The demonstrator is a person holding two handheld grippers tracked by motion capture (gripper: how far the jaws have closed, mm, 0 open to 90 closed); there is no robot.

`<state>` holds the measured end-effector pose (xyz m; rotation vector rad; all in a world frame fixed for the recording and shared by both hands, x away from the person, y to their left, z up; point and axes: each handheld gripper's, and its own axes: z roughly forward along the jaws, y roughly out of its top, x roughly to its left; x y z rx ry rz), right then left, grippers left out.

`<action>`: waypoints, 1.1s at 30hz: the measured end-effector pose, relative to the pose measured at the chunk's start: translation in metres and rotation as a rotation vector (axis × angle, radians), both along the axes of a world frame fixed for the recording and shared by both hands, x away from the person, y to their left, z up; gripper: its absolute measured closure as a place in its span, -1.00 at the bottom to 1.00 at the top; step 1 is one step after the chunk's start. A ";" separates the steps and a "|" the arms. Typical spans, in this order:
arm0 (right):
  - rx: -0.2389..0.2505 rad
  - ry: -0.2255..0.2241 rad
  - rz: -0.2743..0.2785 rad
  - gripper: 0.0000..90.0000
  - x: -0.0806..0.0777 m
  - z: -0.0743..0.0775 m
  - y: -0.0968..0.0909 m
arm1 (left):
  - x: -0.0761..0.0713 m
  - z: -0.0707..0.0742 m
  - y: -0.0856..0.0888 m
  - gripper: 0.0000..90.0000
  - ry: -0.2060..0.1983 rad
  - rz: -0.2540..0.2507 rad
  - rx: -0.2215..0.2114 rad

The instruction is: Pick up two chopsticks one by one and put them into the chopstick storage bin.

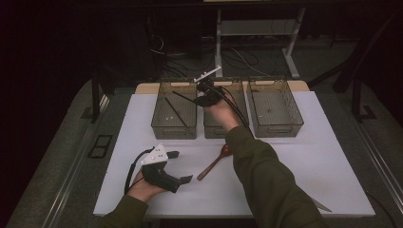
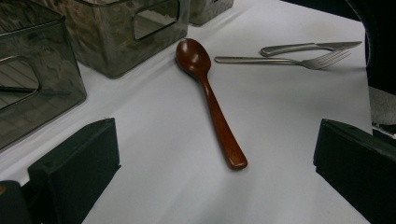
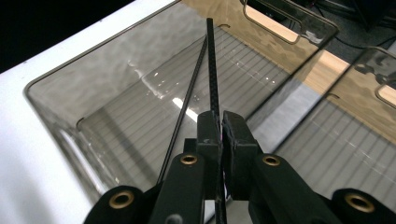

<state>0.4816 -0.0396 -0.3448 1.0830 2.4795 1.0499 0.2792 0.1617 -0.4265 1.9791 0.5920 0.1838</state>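
The left gripper [image 2: 215, 177] rests wide open on the table [image 1: 294, 171], a wooden spoon [image 2: 210, 100] just ahead between its jaws, while farther off the right gripper [image 3: 220, 135] clamps a black chopstick [image 3: 211, 70] above the left bin [image 3: 60, 93], a second chopstick [image 3: 184, 112] lying below.
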 end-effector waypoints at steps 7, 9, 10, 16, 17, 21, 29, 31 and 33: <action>-0.020 0.027 -0.006 0.89 0.014 -0.009 0.026 | 0.001 0.000 0.001 -1.00 -0.003 -0.007 -0.006; -0.026 0.034 -0.006 0.89 0.017 -0.012 0.033 | 0.001 0.000 0.001 -1.00 0.000 -0.007 -0.009; -0.023 0.033 -0.003 0.89 0.018 -0.013 0.036 | 0.001 0.000 0.001 -1.00 0.000 -0.008 -0.009; 0.011 0.016 -0.007 0.47 0.019 -0.018 0.043 | 0.000 0.000 0.001 -1.00 0.000 -0.007 -0.016; 0.007 0.007 0.002 0.41 0.019 -0.018 0.043 | 0.000 0.000 0.001 -1.00 -0.001 -0.008 -0.015; 0.043 0.007 0.013 0.20 0.016 -0.011 0.038 | 0.000 0.000 0.000 -1.00 -0.005 -0.013 -0.008; 0.085 -0.012 0.053 -0.06 0.006 0.004 0.019 | 0.000 0.000 0.001 -1.00 -0.005 -0.013 0.001; 0.091 -0.008 0.070 -0.11 0.003 0.005 0.012 | 0.000 0.000 0.001 -1.00 -0.005 -0.012 0.003; 0.102 -0.012 0.082 -0.11 -0.001 0.007 0.004 | 0.000 0.000 0.001 -1.00 -0.006 -0.010 0.004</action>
